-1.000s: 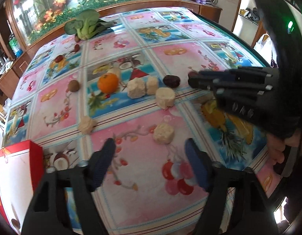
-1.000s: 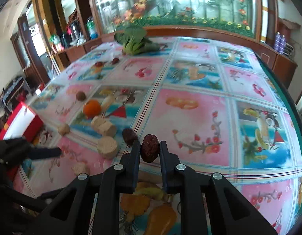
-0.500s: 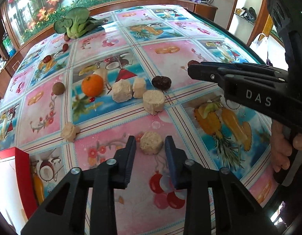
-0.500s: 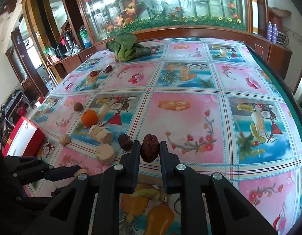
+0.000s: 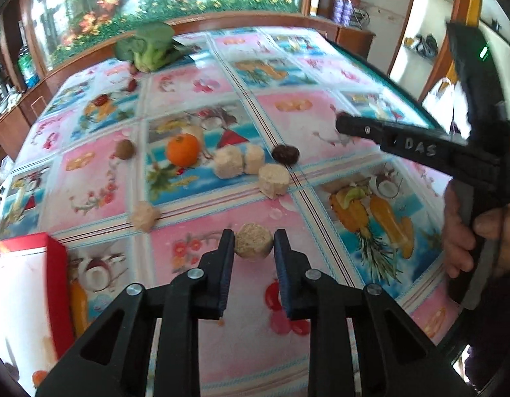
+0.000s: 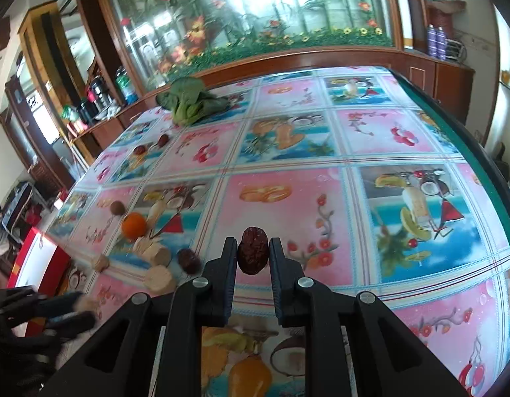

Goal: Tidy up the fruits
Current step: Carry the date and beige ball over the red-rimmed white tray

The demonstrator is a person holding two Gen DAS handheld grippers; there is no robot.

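Observation:
My left gripper [image 5: 254, 243] is shut on a beige round chunk [image 5: 254, 241] and holds it just above the tablecloth. My right gripper [image 6: 253, 251] is shut on a dark red date [image 6: 253, 254], held above the table; it also shows in the left wrist view [image 5: 420, 152]. On the cloth lie an orange [image 5: 183, 149], several more beige chunks [image 5: 274, 180], another dark date [image 5: 285, 154] and a small brown fruit [image 5: 124, 149].
A red and white box [image 5: 23, 294] stands at the table's near left. A green leafy vegetable [image 5: 149, 46] and small red fruits [image 5: 98, 101] lie at the far side. The table edge [image 6: 470, 152] runs along the right.
My left gripper closed around the beige chunk and has lifted it slightly. My right gripper kept its hold on the date and rose a little.

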